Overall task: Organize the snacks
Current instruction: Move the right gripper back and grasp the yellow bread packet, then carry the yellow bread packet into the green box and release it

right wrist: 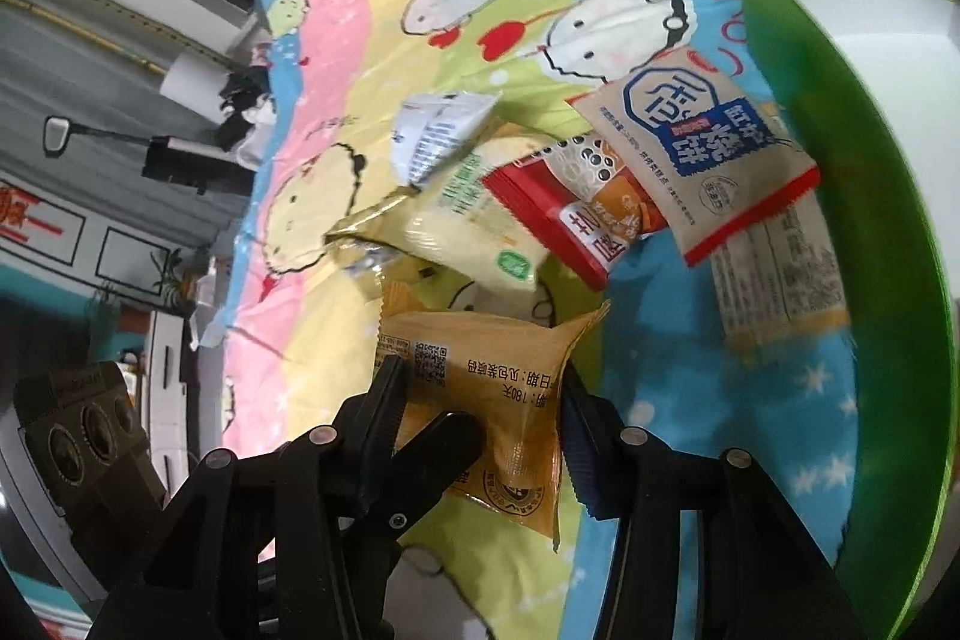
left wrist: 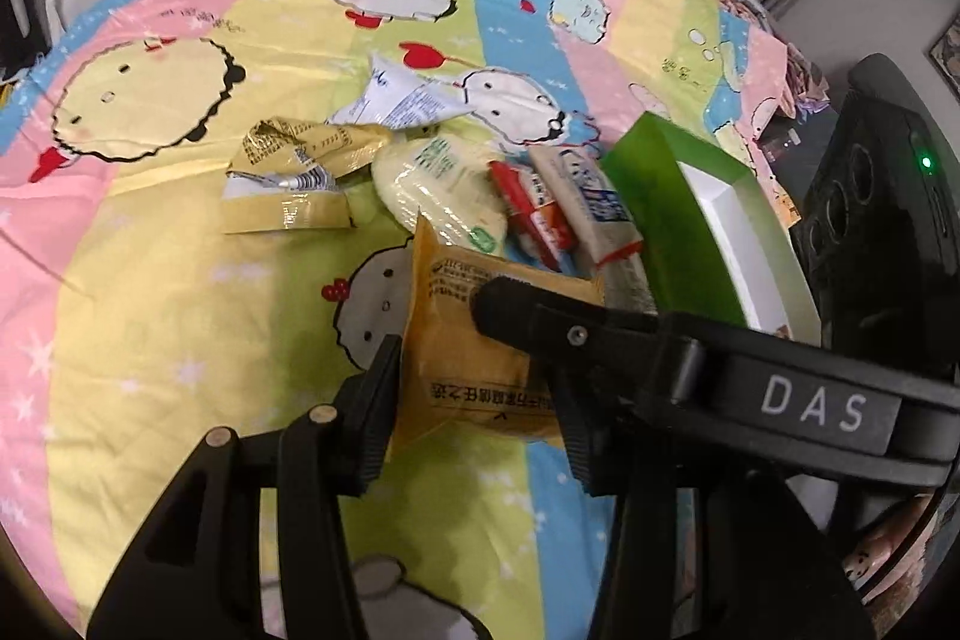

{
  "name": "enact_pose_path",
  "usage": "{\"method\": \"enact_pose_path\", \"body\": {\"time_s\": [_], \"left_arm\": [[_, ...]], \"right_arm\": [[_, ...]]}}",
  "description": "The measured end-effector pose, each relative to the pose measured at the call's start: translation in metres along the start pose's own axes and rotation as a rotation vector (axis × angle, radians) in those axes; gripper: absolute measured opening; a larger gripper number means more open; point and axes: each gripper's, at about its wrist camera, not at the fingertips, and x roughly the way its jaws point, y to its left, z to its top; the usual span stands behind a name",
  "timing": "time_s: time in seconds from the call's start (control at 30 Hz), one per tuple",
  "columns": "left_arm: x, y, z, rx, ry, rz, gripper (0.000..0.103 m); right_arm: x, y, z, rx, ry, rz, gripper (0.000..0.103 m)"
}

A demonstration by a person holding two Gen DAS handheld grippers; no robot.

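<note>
Bedding fills both views: we see a cartoon-printed sheet (left wrist: 180, 232) in pink, yellow, green and blue stripes, spread flat with the snacks lying on it. Next in size is the green box (left wrist: 666, 214) with a white inside, open at the top; it stands at the right edge of the pile, and in the right wrist view it rises along the right side (right wrist: 840, 196).

We hold one orange packet (left wrist: 468, 340) with both tongs at once. The left gripper (left wrist: 474, 388) has its jaws narrowed onto the packet's sides, the pads pressing the wrapper, and the packet stands lifted off the sheet in front of the pile. The right gripper (right wrist: 480, 424) is likewise closed down on the same orange packet (right wrist: 498, 388), one finger at each of its edges. In the left wrist view the other tool's black finger crosses over the packet's top; we see the same from the right wrist.

Behind the packet lies the rest of the pile: a beige packet with a blue emblem (right wrist: 702, 142) just beside the box, a red packet (right wrist: 576, 220) partly under it, a pale yellow bag (right wrist: 474, 220) touching the red one, a white packet (right wrist: 432, 130) at the far end, and a crumpled gold wrapper (left wrist: 294, 178) off to the left.
</note>
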Motion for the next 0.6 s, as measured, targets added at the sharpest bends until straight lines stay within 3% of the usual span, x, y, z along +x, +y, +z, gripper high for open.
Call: {"method": "enact_pose_path", "body": {"time_s": [0.6], "left_arm": [[-0.051, -0.045, -0.028, 0.067, -0.093, 0.021, 0.047]], "right_arm": [[-0.064, 0.017, -0.037, -0.038, -0.105, 0.040, 0.051]]}}
